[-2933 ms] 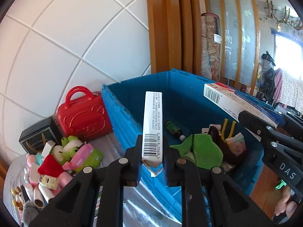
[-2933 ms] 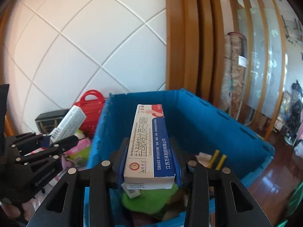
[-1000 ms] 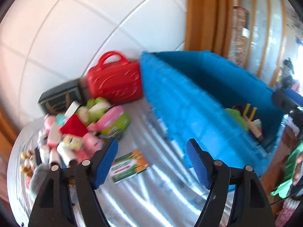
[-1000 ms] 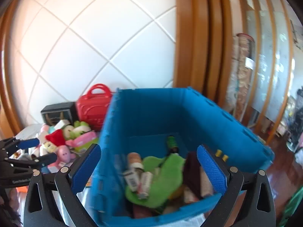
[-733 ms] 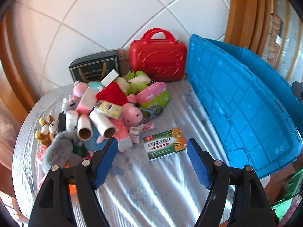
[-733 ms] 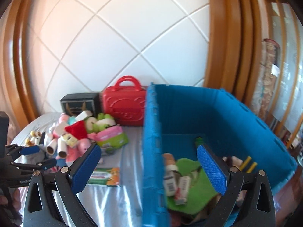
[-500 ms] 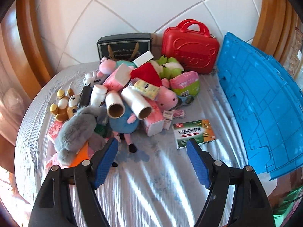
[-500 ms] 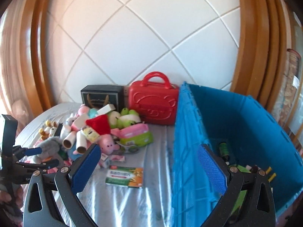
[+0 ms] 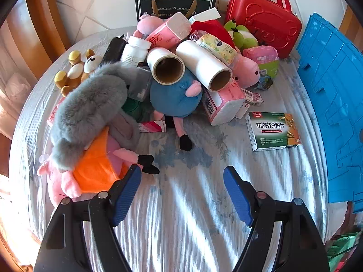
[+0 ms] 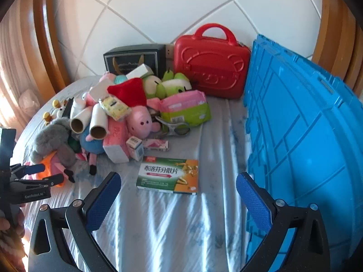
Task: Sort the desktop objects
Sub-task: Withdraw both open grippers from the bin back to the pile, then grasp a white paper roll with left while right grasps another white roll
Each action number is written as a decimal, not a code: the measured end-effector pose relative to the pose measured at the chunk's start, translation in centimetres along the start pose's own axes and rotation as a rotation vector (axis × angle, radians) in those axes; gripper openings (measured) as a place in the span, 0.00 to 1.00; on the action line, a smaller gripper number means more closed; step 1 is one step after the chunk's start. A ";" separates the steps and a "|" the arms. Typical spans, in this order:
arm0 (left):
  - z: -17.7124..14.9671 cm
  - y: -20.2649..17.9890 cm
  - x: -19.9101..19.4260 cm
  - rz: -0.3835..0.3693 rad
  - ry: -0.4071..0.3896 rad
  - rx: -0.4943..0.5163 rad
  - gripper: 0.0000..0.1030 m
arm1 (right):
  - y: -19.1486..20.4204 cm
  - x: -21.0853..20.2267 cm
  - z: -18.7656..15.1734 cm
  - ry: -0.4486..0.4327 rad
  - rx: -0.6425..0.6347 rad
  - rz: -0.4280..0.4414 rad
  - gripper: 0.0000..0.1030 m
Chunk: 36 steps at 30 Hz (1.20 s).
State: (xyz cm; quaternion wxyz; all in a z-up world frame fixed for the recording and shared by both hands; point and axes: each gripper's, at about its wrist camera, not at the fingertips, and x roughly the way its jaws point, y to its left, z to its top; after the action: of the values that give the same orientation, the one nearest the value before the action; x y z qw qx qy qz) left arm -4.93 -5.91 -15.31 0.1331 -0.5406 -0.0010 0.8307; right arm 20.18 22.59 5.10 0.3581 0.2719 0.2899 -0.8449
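Observation:
A pile of toys and boxes lies on the table: a grey plush [image 9: 88, 111], a blue plush [image 9: 174, 95], two white rolls [image 9: 202, 65], pink tissue packs [image 9: 222, 104]. A green and orange medicine box [image 9: 273, 131] lies apart, near the blue crate [image 9: 335, 104]; it also shows in the right wrist view [image 10: 169, 175]. My left gripper [image 9: 182, 191] is open and empty above the cloth, in front of the pile. My right gripper [image 10: 179, 198] is open and empty, just short of the medicine box, with the crate [image 10: 306, 136] to its right. The left gripper [image 10: 37, 174] shows at the far left.
A red toy suitcase [image 10: 211, 63] and a black box [image 10: 136, 59] stand against the tiled wall behind the pile. The table [image 9: 192, 226] has a light striped cloth. Wooden frames flank the wall. The floor drops off at the right past the crate.
Both grippers let go of their boxes over the crate and opened. Both then swung left and down from the crate towards the pile on the table.

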 end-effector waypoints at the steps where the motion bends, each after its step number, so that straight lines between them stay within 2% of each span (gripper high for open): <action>1: 0.1 -0.4 0.5 -0.006 0.008 0.005 0.73 | -0.1 0.8 -0.3 0.020 0.002 0.005 1.00; 6: 1.4 -1.8 2.3 -0.028 0.033 0.025 0.73 | -0.4 4.3 -1.2 0.099 0.006 0.024 1.00; 11: 4.6 -2.6 2.1 -0.005 -0.020 0.035 0.73 | -0.5 6.0 -0.2 0.114 0.003 0.035 1.00; 16: 8.9 -1.0 1.1 0.029 -0.087 0.019 0.73 | 1.2 7.5 2.1 0.112 -0.025 0.082 1.00; 19: 12.0 0.7 1.5 0.068 -0.100 -0.005 0.73 | 3.1 8.6 4.0 0.110 -0.049 0.116 1.00; 24: 15.1 2.9 5.3 0.107 -0.031 0.016 0.73 | 6.7 10.4 7.0 0.112 -0.072 0.180 1.00; 30: 13.6 4.3 9.4 0.095 0.041 0.051 0.70 | 9.9 12.0 9.2 0.100 -0.115 0.208 1.00; 32: 13.2 4.9 9.8 0.055 0.030 0.045 0.70 | 11.2 12.6 9.8 0.110 -0.135 0.231 0.98; 33: 13.2 5.1 9.7 0.041 0.023 0.039 0.70 | 12.0 13.0 10.0 0.117 -0.147 0.247 0.93; 35: 13.5 5.1 9.2 0.033 0.002 0.045 0.70 | 13.6 14.0 10.3 0.137 -0.177 0.253 0.80; 36: 13.7 5.0 9.0 0.033 -0.011 0.057 0.70 | 14.3 14.6 10.4 0.152 -0.191 0.250 0.65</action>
State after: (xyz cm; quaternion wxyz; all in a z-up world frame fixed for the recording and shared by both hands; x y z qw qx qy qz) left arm -21.77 -6.74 -18.45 0.1346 -0.5320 0.0310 0.8354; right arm 19.83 0.69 -1.72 0.4618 0.3336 0.3589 -0.7394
